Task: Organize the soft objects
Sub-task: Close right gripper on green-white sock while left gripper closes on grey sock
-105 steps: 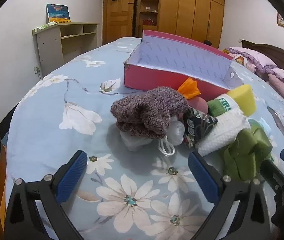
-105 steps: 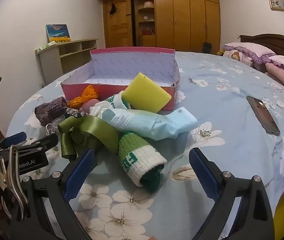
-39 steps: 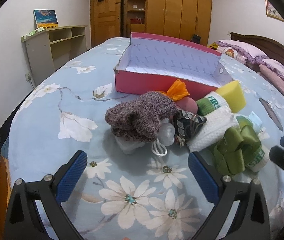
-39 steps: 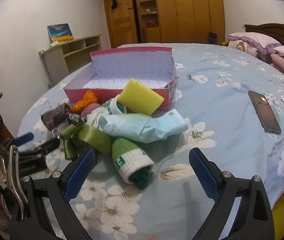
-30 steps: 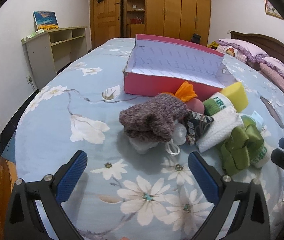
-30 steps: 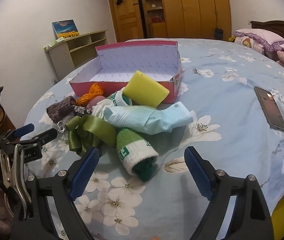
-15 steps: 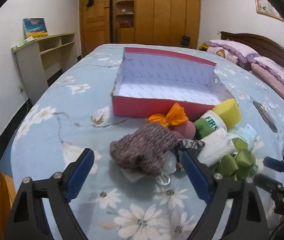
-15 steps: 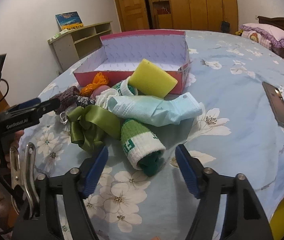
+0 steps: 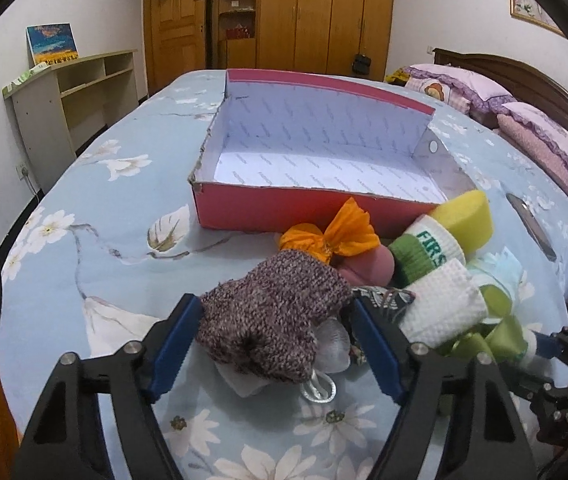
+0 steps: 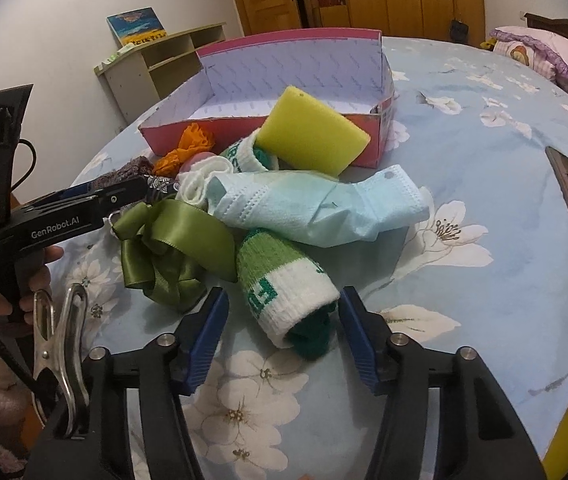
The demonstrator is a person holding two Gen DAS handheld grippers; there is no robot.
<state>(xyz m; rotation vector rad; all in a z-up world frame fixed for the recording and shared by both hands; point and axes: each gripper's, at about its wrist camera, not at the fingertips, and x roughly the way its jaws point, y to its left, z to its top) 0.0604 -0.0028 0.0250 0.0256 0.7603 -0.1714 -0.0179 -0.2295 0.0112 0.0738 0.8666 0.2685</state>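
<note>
- The left hand-held gripper (image 9: 274,340), jaws just closing, is flanking the nubbly brown knit sock (image 9: 272,320) on the bed (image 9: 84,248); contact unclear.
- The right hand-held gripper (image 10: 282,334), also closing, is straddling the ribbed green-and-white sock (image 10: 284,280), not yet pinching.
- The rectangular pink cardboard box (image 9: 284,210) is lying behind the pile.

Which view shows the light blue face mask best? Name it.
The right wrist view: the face mask lies unobstructed across the pile there. The left wrist view shows only a pale blue sliver behind the white cloth.
</note>
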